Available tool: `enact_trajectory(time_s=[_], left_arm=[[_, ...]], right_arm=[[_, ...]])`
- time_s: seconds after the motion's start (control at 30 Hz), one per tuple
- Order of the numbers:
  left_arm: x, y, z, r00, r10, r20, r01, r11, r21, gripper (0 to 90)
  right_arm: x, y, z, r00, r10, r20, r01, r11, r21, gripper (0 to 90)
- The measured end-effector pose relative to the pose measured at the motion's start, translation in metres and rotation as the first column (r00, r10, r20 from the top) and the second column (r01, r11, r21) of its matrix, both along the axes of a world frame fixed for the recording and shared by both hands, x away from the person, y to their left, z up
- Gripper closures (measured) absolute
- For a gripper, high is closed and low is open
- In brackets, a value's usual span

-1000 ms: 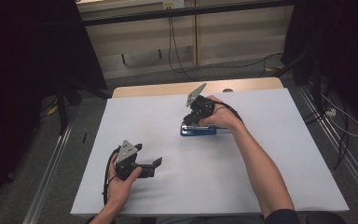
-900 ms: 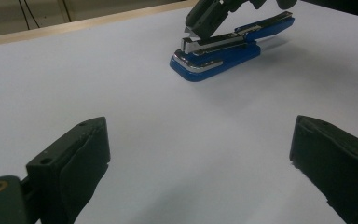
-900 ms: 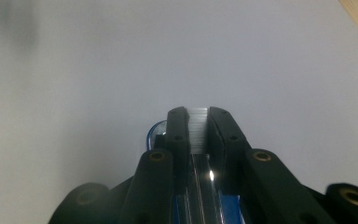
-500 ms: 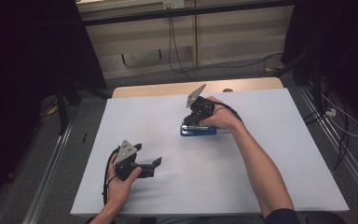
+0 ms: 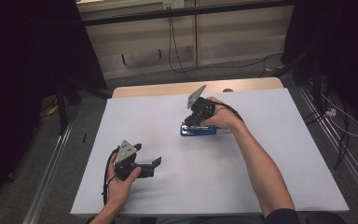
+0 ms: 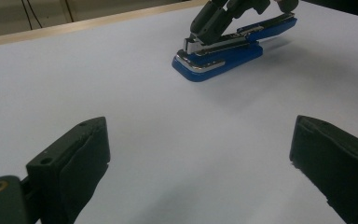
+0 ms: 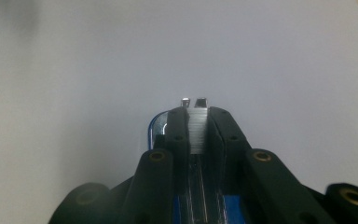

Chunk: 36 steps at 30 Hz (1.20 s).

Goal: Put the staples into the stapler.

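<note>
Stapler [image 5: 198, 130] in blue lies flat on the white worktop [image 5: 270, 177], toward its far middle, with the wooden edge strip [image 5: 158, 89] just beyond it. The right tool [image 5: 196, 120] is narrowed onto it from above: in the right gripper view its two black jaws clamp the sides of the silvery metal staple channel [image 7: 197, 128], with the blue base visible below. Seen from the left gripper view, the stapler's [image 6: 223, 49] top arm is lifted off the base at an angle. The left tool [image 5: 151, 164] stands wide and holds nothing, well apart from the stapler on the near side, resting over bare worktop.

Judging from this, the grip is on smooth, thin metal, so the channel could slip out of the pads, or spring shut, if the hand pulls upward. With nothing pinning the base, the whole stapler may lift or skid instead of opening.

No brand, label or writing can be read on the stapler or the tools.
</note>
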State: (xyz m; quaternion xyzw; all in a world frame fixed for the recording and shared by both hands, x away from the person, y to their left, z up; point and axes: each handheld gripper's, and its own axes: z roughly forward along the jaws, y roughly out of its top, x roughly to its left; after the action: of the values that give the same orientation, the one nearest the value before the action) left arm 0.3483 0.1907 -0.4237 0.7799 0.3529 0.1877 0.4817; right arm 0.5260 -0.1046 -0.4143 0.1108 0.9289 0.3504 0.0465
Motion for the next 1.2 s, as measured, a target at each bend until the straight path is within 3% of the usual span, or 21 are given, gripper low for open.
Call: enact_trajectory(time_s=[1.2], left_arm=[[0.0001, 0.0003, 0.0001, 1.0000, -0.004, 0.001, 0.004, 1.0000, 0.002, 5.0]], right_arm=[[-0.0005, 0.0026, -0.0006, 0.9993, -0.035, -0.011, 0.035, 0.999, 0.013, 76.5]])
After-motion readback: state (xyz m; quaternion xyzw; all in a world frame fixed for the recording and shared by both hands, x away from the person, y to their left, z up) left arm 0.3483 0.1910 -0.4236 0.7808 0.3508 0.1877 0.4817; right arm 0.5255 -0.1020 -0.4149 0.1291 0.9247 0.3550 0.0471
